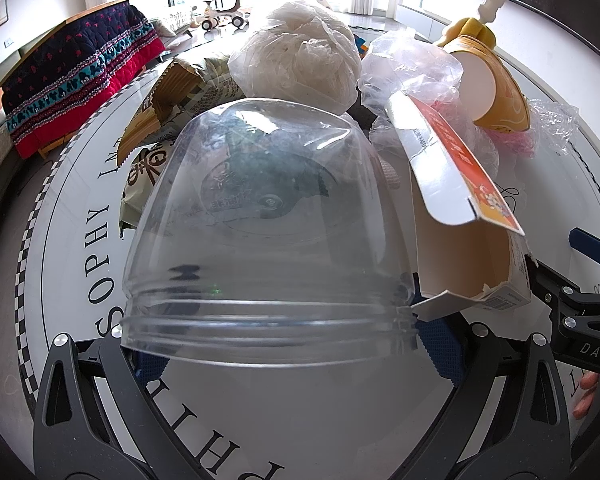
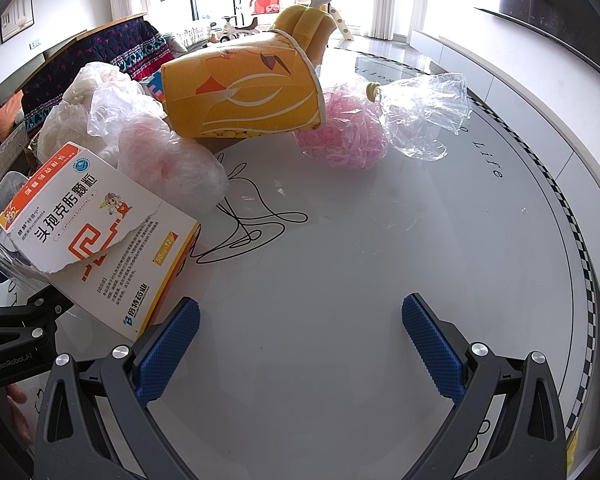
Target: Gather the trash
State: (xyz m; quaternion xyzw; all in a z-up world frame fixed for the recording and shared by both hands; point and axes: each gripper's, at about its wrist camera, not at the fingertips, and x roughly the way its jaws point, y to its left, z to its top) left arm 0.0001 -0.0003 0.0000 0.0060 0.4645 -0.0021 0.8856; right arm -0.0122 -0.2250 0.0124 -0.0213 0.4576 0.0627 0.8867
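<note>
My left gripper (image 1: 292, 354) is shut on the rim of a clear plastic cup (image 1: 260, 232) lying on its side above the white round table (image 1: 80, 248). A torn white-and-orange medicine box (image 1: 460, 184) lies just right of the cup; it also shows in the right wrist view (image 2: 100, 236). Behind are a snack wrapper (image 1: 156, 120), a crumpled white bag (image 1: 296, 56), clear plastic wrap (image 1: 412, 68) and a tipped yellow paper cup (image 2: 244, 88). My right gripper (image 2: 300, 348) is open and empty over bare table (image 2: 340, 260), right of the box.
A pink shredded ball (image 2: 344, 136) and a crumpled clear wrapper (image 2: 424, 116) lie beyond the right gripper. A pink-tinted bag (image 2: 168, 160) lies behind the box. A yellow sponge brush (image 2: 308, 24) sits behind the yellow cup. A quilted chair (image 1: 68, 76) stands past the table's left edge.
</note>
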